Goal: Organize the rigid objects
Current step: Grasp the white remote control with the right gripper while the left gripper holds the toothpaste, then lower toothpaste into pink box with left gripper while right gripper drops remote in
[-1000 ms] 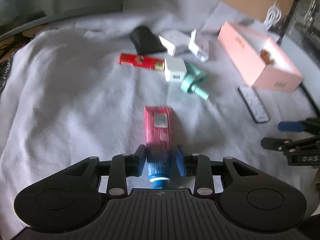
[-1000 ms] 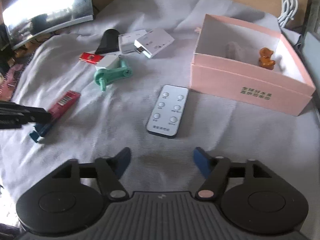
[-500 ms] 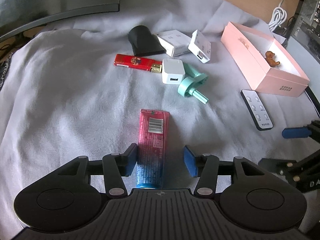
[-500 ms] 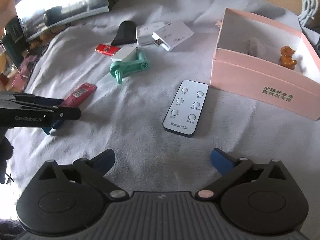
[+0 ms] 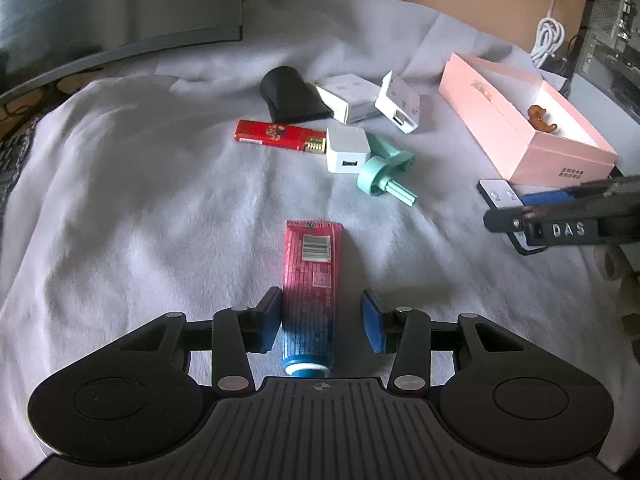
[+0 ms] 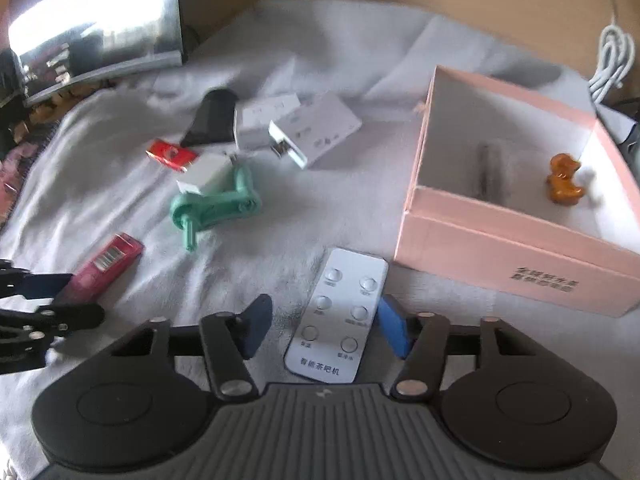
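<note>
A red-to-blue tube [image 5: 310, 280] lies on the white cloth between the fingers of my left gripper [image 5: 322, 318]. The jaws are closing: the left pad touches the tube and the right pad stands apart from it. A white remote [image 6: 340, 312] lies flat between the fingers of my right gripper [image 6: 325, 318]. These jaws are closing too, the right pad at the remote's edge and the left pad clear of it. The open pink box [image 6: 516, 256] just beyond holds an amber figurine [image 6: 564, 178].
A green crank part [image 5: 384, 172], a white charger cube [image 5: 346, 150], a red stick [image 5: 276, 136], a black piece [image 5: 292, 96] and two white adapters [image 5: 348, 98] cluster at mid-cloth. A monitor [image 5: 100, 12] stands at the back left and a white cable [image 5: 548, 36] at the back right.
My left gripper let go of the tube, which now lies on the cloth. My right gripper moved forward over the remote, spread wide, then narrowed around it.
</note>
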